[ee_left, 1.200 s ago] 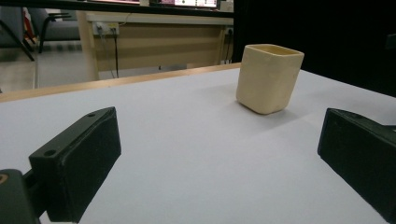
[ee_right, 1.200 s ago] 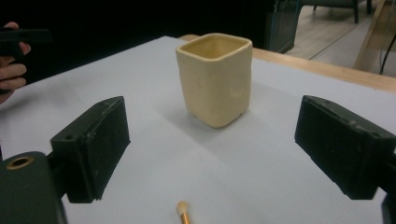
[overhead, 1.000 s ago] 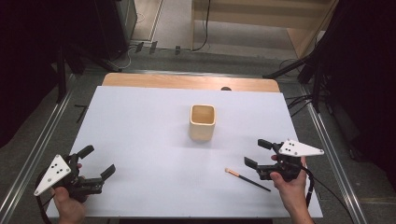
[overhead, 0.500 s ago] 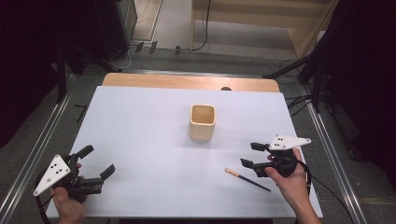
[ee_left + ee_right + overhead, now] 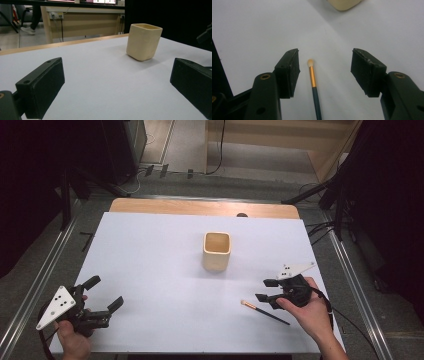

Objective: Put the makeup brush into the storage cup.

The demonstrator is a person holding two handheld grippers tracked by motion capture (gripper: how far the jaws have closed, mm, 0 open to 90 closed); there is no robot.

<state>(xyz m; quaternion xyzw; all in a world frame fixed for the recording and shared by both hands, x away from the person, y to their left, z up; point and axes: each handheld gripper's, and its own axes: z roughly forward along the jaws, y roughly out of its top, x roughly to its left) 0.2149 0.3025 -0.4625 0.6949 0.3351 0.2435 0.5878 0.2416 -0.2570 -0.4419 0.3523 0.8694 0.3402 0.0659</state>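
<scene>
The wide white table top [image 5: 165, 270] carries very little, so any slip here is easy to see. Far of centre stands a cream, square-mouthed ceramic cup [image 5: 217, 251], upright and well apart from both hands. It looks light and tall for its base, so a careless knock from an arm reaching across could tip it.

At the near left the left gripper [image 5: 105, 296] hangs just over the table with its jaws spread wide and nothing between them. It is well apart from everything, and I see little risk from that side.

The right gripper [image 5: 264, 290] at the near right is where things could go wrong. Its jaws have just been closing and now stand half apart, pads clear of the thin makeup brush with a dark handle, gold ferrule and pale tip [image 5: 313, 82]. The brush lies flat on the table between them, nearer the left pad [image 5: 290, 72] than the right one in the right gripper view. As I judge it, that off-centre lie is the hazard: the near pad would meet the handle first and could roll or flick it sideways before the other arrives. A handle this thin and flat-lying could also slip under the pads if they close too high, or the pads could scrape the table if too low.
</scene>
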